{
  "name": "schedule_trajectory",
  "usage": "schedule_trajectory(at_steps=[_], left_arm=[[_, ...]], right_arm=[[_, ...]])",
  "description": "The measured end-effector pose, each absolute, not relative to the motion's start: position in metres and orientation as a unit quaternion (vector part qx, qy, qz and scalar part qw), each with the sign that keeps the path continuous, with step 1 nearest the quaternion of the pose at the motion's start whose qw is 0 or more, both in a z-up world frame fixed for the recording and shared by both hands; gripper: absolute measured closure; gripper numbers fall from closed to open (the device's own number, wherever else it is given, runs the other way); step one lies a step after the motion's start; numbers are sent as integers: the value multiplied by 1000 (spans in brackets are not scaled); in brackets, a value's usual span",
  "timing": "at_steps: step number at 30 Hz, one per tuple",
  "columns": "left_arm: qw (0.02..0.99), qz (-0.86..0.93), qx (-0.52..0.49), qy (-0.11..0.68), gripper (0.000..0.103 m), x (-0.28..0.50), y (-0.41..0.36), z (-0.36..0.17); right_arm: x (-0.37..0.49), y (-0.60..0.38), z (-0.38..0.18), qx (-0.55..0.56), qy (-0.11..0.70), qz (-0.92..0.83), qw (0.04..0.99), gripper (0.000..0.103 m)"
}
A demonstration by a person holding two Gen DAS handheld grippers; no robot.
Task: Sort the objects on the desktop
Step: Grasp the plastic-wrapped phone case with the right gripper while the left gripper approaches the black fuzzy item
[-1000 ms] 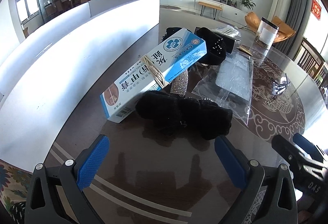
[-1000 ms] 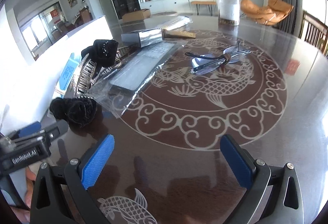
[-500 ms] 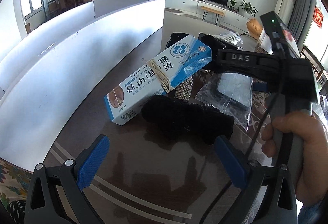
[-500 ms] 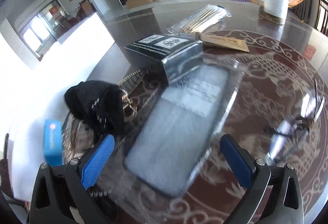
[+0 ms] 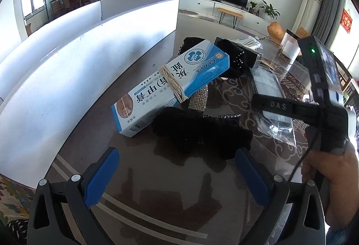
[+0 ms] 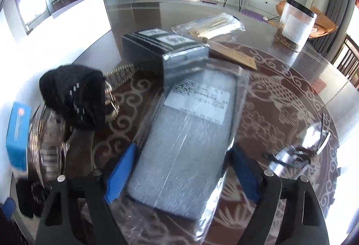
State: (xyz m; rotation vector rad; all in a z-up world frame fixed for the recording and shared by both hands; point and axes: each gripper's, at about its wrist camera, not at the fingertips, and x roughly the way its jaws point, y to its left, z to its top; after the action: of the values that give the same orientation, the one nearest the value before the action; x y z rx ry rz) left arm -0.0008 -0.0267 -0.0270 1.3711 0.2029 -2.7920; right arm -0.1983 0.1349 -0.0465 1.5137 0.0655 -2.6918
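Note:
A flat grey item in a clear plastic bag (image 6: 190, 150) lies on the table between the blue pads of my right gripper (image 6: 181, 171), which is open around its near end; the pads look close to its sides. The bag also shows in the left wrist view (image 5: 269, 92), with the right gripper's body above it. My left gripper (image 5: 177, 175) is open and empty above the table, just short of a black fuzzy item (image 5: 199, 133). A blue-and-white medicine box (image 5: 170, 88) with a rubber band leans behind it.
A white partition (image 5: 78, 61) lines the left. A black box (image 6: 157, 50), a black studded pouch (image 6: 74, 97), a rhinestone band (image 5: 198, 99), bagged sticks (image 6: 211, 25), a clear jar (image 6: 296, 23) and glasses (image 6: 298, 155) lie on the patterned table (image 6: 280, 92).
My right gripper moved forward and left across the table and now straddles the bagged grey item. The left gripper stayed almost in place.

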Motion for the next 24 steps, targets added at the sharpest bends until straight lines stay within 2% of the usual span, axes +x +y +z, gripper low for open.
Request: schedule_trajectory(at_steps=[11, 19, 24], left_arm=[[-42, -889, 450, 76, 0, -1, -23, -27], [-19, -895, 436, 92, 0, -23, -29, -20], [36, -883, 464, 51, 0, -55, -12, -25]], right_arm=[[-49, 203, -44, 475, 33, -878, 54, 23], [-25, 216, -44, 446, 24, -894, 31, 23], [-22, 215, -43, 445, 23, -895, 31, 23]])
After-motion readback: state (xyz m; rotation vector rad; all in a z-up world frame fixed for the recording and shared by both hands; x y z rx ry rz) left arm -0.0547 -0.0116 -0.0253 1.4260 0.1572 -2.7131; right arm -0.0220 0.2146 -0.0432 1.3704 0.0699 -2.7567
